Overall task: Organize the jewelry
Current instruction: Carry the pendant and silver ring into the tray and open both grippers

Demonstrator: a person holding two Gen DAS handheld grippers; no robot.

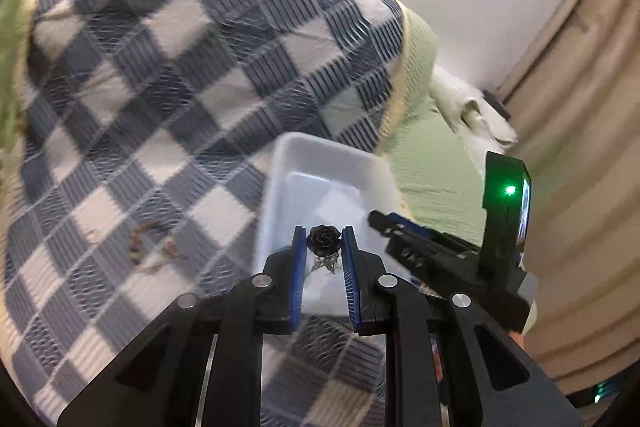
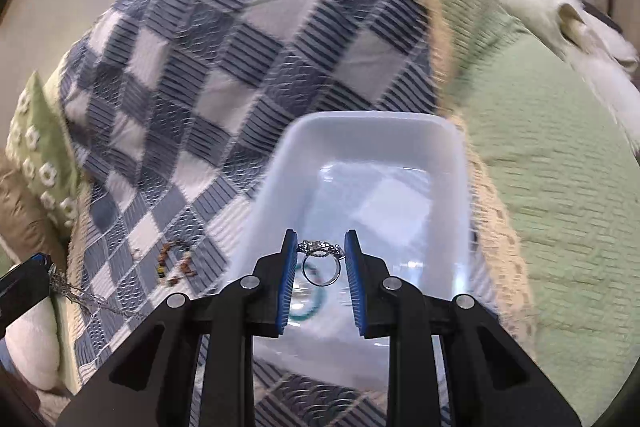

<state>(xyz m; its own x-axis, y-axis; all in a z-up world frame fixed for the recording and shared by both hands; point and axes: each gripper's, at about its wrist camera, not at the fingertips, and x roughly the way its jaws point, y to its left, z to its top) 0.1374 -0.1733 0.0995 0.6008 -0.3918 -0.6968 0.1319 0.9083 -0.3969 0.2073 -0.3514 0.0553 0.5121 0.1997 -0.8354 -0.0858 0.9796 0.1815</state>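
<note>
My left gripper point(image 1: 324, 239) is shut on a black rose ring point(image 1: 324, 239) whose silver leaf setting hangs below the flower, held above the near edge of a white plastic tray point(image 1: 320, 163). My right gripper point(image 2: 320, 247) is shut on a silver ring point(image 2: 321, 267) with a sparkly top, hanging over the white tray point(image 2: 372, 143). A teal ring-shaped piece point(image 2: 306, 303) lies blurred on the tray floor beneath it. The right gripper point(image 1: 404, 231) shows at the right of the left wrist view, and the left gripper's tip point(image 2: 34, 267), trailing a silver chain point(image 2: 84, 299), at the left of the right wrist view.
The tray rests on a blue-and-white checked blanket point(image 1: 160, 67) over a green bedspread point(image 2: 552, 187). A brown beaded piece point(image 2: 176, 263) lies on the blanket left of the tray, also seen as a blurred brown bracelet point(image 1: 150, 247). A white pillow point(image 2: 560, 23) sits far right.
</note>
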